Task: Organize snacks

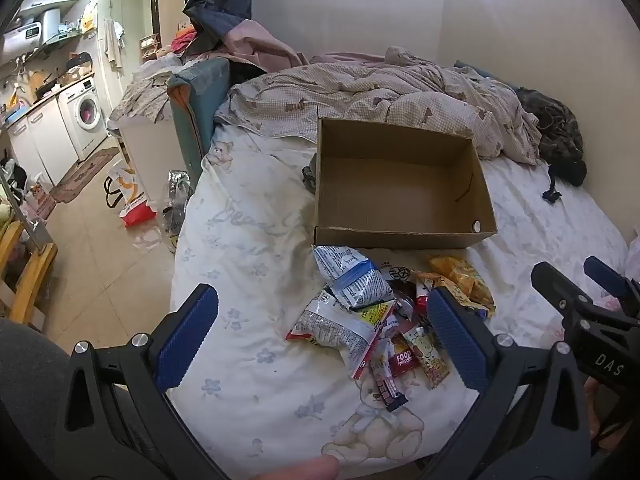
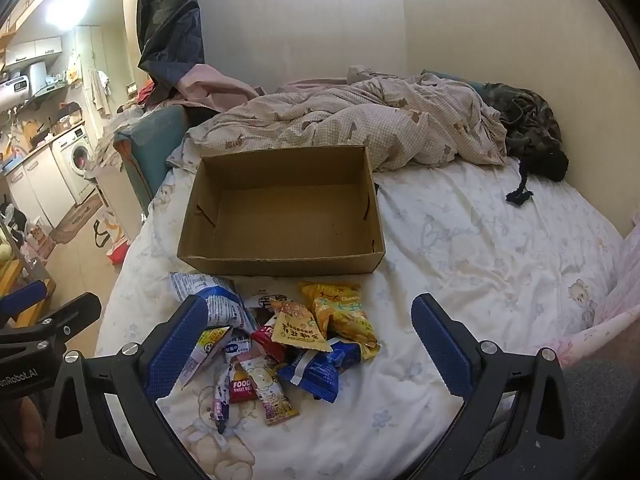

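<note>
A heap of snack packets (image 1: 372, 320) (image 2: 288, 336) lies on the bed sheet, just in front of an empty brown cardboard box (image 1: 400, 184) (image 2: 284, 216). Among them are a blue-and-white bag (image 1: 352, 276), yellow bags (image 2: 344, 312) and a dark blue wrapper (image 2: 320, 368). My left gripper (image 1: 320, 332) hovers above the near left of the heap, jaws wide open and empty. My right gripper (image 2: 308, 344) hangs over the heap too, open with nothing held. Each gripper shows at the edge of the other's view.
A rumpled checked duvet (image 1: 380, 96) and dark clothes (image 1: 556, 136) lie behind the box against the wall. The bed's left edge drops to a tiled floor (image 1: 100, 248) with bags, cabinets and a washing machine (image 1: 86, 116). A wooden piece stands low left.
</note>
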